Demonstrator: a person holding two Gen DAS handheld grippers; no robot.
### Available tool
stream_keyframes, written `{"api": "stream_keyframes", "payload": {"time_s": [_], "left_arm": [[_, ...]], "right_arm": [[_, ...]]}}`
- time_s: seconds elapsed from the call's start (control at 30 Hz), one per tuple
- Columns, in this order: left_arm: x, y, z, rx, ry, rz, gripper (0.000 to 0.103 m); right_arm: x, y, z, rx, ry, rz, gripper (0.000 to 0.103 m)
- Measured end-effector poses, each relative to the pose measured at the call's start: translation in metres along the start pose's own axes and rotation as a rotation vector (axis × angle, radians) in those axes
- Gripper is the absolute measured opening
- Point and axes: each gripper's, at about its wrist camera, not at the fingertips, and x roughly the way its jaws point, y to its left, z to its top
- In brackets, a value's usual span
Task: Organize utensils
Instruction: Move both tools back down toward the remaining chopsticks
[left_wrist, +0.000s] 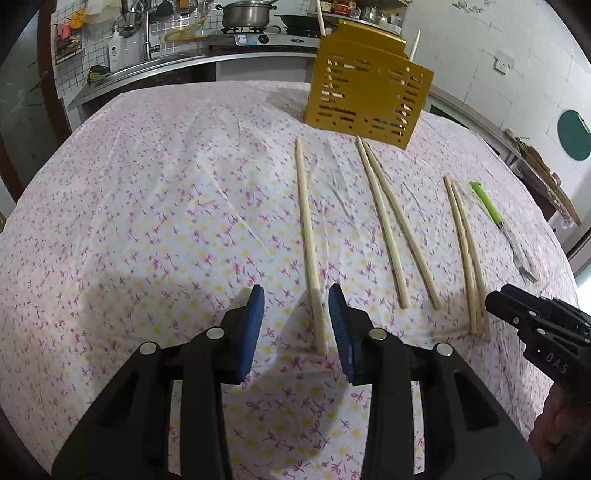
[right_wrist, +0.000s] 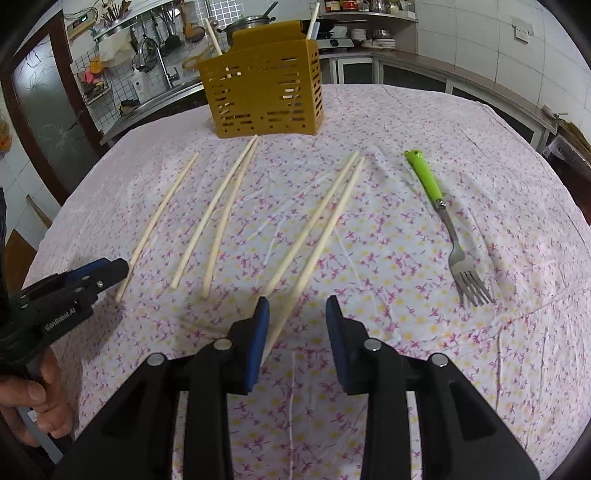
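A yellow slotted utensil holder (left_wrist: 369, 92) (right_wrist: 262, 92) stands at the far side of the table with chopsticks sticking out of it. On the cloth lie a single chopstick (left_wrist: 306, 229) (right_wrist: 162, 218), a middle pair (left_wrist: 391, 221) (right_wrist: 218, 214), a right pair (left_wrist: 467, 251) (right_wrist: 325, 221) and a green-handled fork (left_wrist: 491, 206) (right_wrist: 447, 221). My left gripper (left_wrist: 297, 299) (right_wrist: 123, 267) is open, with the single chopstick's near end between its jaws, close to the right pad. My right gripper (right_wrist: 297, 310) (left_wrist: 498, 295) is open over the near end of the right pair, beside its left pad.
The floral tablecloth (left_wrist: 147, 221) (right_wrist: 480, 147) covers the whole table. Behind it runs a kitchen counter with a sink and a pot on a stove (left_wrist: 245, 14). A hand (right_wrist: 37, 398) holds the left gripper at the table's near left edge.
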Motion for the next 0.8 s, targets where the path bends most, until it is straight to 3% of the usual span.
{"api": "stream_keyframes", "payload": {"time_s": [0.37,0.8], "left_arm": [[0.021,-0.004,0.018,0.038,0.025,0.046,0.036],[0.062,-0.009,0.07,0.068,0.045,0.059,0.038]], "right_arm": [[0.018,-0.008,0.011,-0.025,0.016,-0.062,0.034],[0.053,-0.042,0.067,-0.008,0.034,-0.07,0.036]]}}
